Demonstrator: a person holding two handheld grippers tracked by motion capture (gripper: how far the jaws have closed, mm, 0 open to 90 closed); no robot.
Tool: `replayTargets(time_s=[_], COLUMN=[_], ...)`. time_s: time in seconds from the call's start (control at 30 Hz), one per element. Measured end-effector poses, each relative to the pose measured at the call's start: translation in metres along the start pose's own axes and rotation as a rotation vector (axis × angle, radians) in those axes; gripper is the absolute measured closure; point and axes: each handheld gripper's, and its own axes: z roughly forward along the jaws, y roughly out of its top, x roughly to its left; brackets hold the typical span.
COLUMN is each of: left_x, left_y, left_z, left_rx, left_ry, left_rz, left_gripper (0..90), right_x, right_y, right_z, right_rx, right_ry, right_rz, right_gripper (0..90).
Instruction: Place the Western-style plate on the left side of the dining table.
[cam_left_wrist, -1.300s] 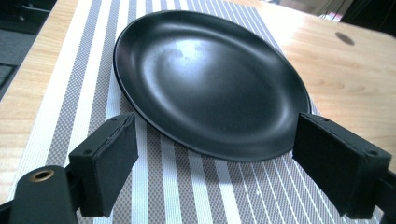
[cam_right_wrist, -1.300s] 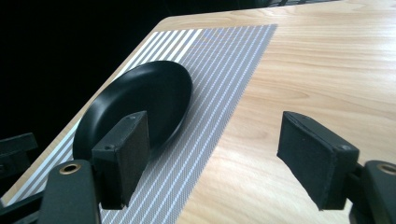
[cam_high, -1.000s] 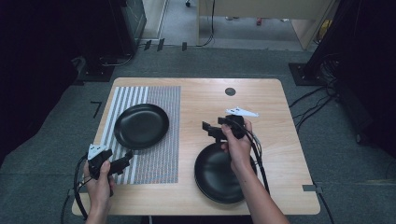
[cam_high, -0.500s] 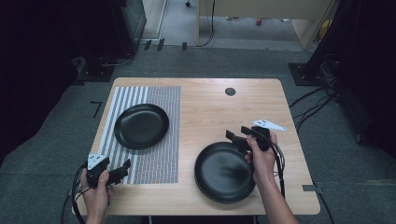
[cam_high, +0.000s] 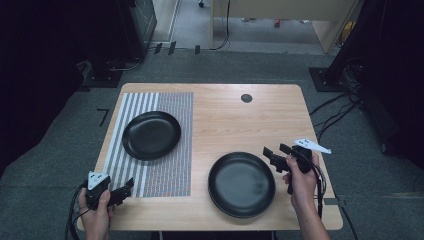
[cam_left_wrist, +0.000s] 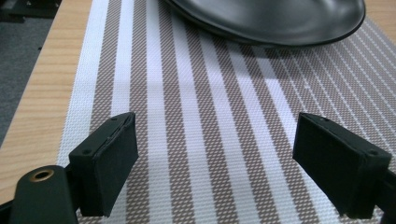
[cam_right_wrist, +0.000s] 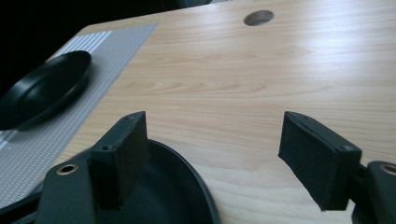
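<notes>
We see 2 black plates. On the left, our left gripper (cam_high: 122, 190) has slid back toward the near corner of the striped mat (cam_high: 167, 165), jaws apart and empty. The far plate (cam_high: 151, 135) rests on that mat, just ahead of it. The near plate (cam_high: 241, 184) lies on the bare table (cam_high: 235, 120). Our right gripper (cam_high: 274, 154) has swung off that plate to its right rim, jaws wide apart with nothing between them. We judge the near plate has just been set down, or a rim grasp is being lined up.
</notes>
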Motion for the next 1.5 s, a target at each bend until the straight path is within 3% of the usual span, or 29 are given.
replayTargets(time_s=[0.7, 1.0, 1.23, 1.5], left_x=[0.023, 0.029, 0.027, 0.024], left_y=[-0.013, -0.017, -0.018, -0.020], left_z=[-0.005, -0.008, -0.007, -0.006], left_rx=[0.032, 0.031, 0.031, 0.033], left_ry=[0.055, 0.059, 0.069, 0.088], left_rz=[0.000, 0.006, 0.038, 0.072], left_gripper=[13.8, 13.9, 13.9, 13.2], right_x=[-0.068, -0.090, -0.100, -0.098], right_y=[-0.041, -0.059, -0.070, -0.082], right_z=[-0.042, -0.057, -0.066, -0.066], right_rx=[0.021, 0.042, 0.067, 0.103], right_ry=[-0.166, -0.219, -0.261, -0.322], right_rz=[0.040, 0.072, 0.065, 0.009], right_gripper=[23.5, 23.2, 22.5, 21.9])
